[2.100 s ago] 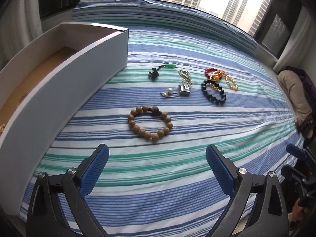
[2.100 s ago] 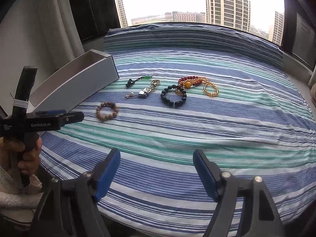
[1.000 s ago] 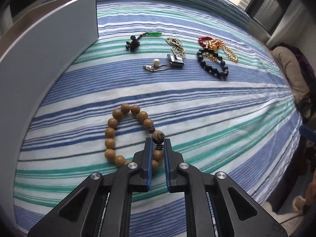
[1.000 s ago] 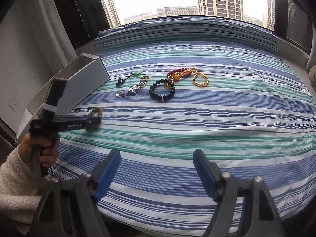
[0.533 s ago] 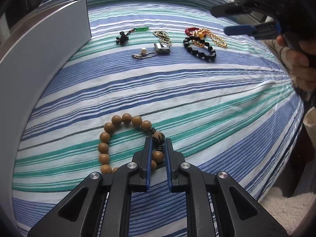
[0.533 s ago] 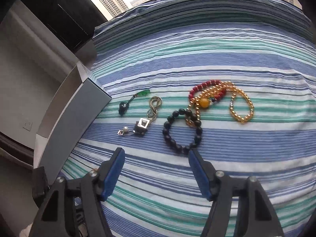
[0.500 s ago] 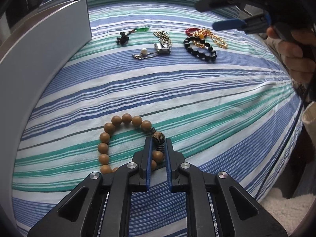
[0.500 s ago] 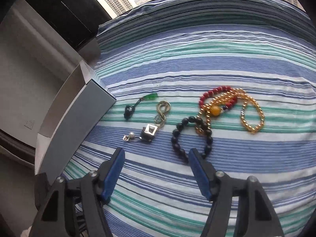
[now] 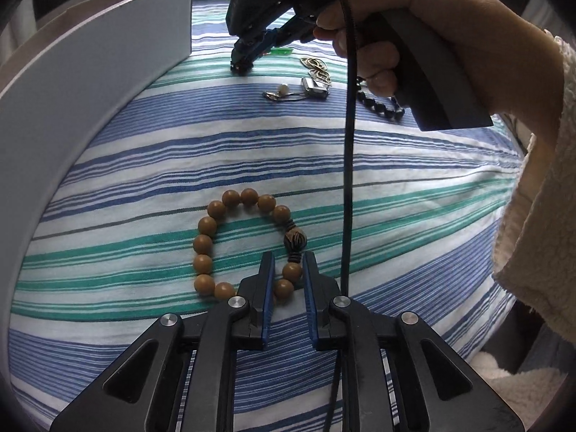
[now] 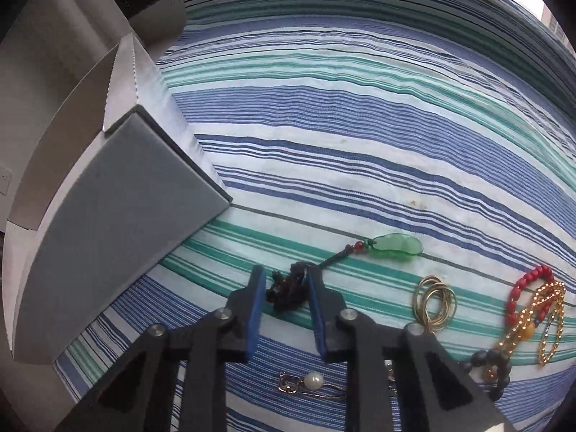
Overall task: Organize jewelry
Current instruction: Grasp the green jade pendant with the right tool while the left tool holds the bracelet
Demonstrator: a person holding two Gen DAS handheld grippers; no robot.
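Right tool (image 10: pixel 284 288) swung over, now clamped on pendant (image 10: pixel 392 246) cord; green end points up-right, away from box (image 10: pixel 118 216).

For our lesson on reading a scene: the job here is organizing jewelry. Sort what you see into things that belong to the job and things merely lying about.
Belongs to the job:
- wooden bead bracelet, between the left gripper's opening jaws
- green pendant, its dark cord in the right gripper
- gold rings
- pearl pin
- red bead bracelet
- grey box

Just there:
- striped bedsheet
- black cable

Soft daylight from the window, weak shadows, sharp centre, strong fisheye bending and dark corners.
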